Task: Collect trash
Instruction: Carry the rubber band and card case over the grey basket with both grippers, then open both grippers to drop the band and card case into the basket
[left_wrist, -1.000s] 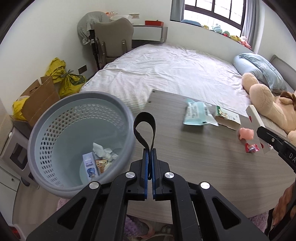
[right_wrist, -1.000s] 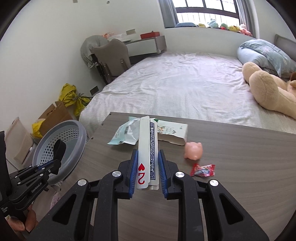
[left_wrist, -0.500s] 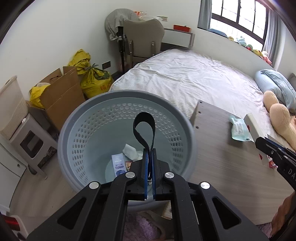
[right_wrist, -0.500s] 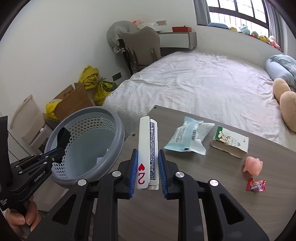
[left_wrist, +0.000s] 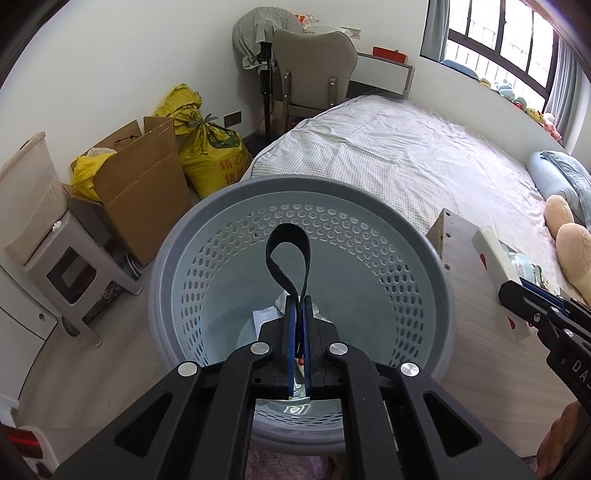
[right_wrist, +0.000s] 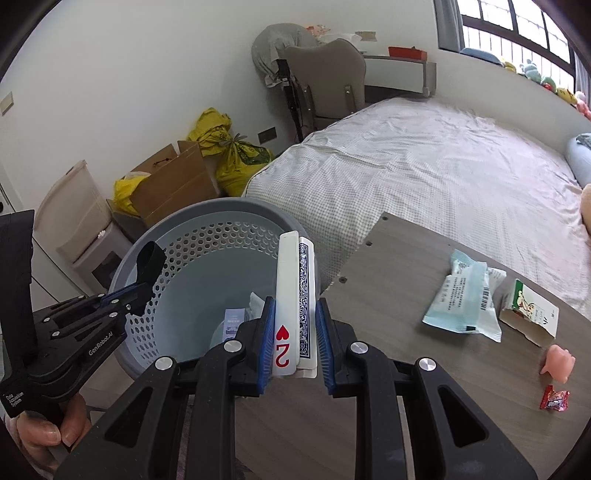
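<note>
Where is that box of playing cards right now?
The card box is clamped in the right hand-held gripper, at the table edge, just over the grey basket.

— What can you read?
— "GenRobot.AI" in white on the left gripper (right_wrist: 142, 293), at nine o'clock in the right wrist view. "DAS" shows on the right gripper (left_wrist: 511, 295), at three o'clock in the left wrist view.
— Any numbers?
— A red "2" under a red heart on the playing-card box (right_wrist: 291, 295), dead centre.
— Elsewhere?
— Red Chinese characters, "精心", on the yellow sack (left_wrist: 212, 155) at eleven o'clock.
</note>
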